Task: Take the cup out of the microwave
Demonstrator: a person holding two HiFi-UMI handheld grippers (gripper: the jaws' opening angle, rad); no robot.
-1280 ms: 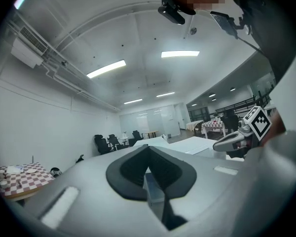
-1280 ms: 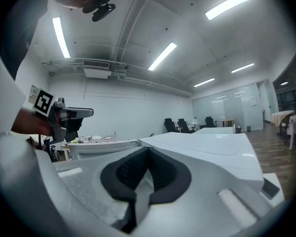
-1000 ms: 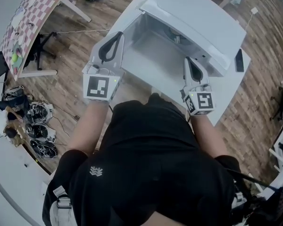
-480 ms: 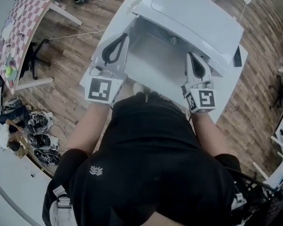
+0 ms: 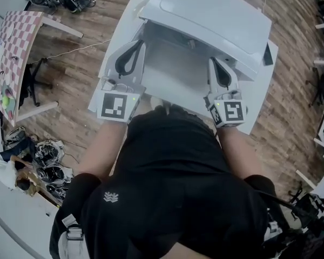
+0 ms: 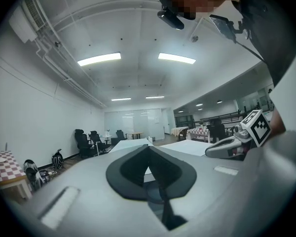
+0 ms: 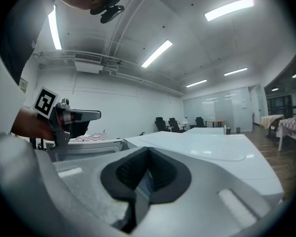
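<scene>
cup: not visible in any view — its place, heading and long axis can't be told | microwave (image 5: 205, 15): white, on table (image 5: 257, 99), grey front toward the person | left gripper (image 5: 136, 46): jaws together, empty, at front's left edge | right gripper (image 5: 213, 62): jaws together, empty, at front's right edge

The white microwave (image 5: 205, 15) on the table (image 5: 257, 109) blocks the way straight ahead of the left gripper (image 5: 139, 43) and the right gripper (image 5: 212, 61), the grey stretch between the two grippers lies free, and open wooden floor (image 5: 75, 63) flanks the table's left edge.
</scene>
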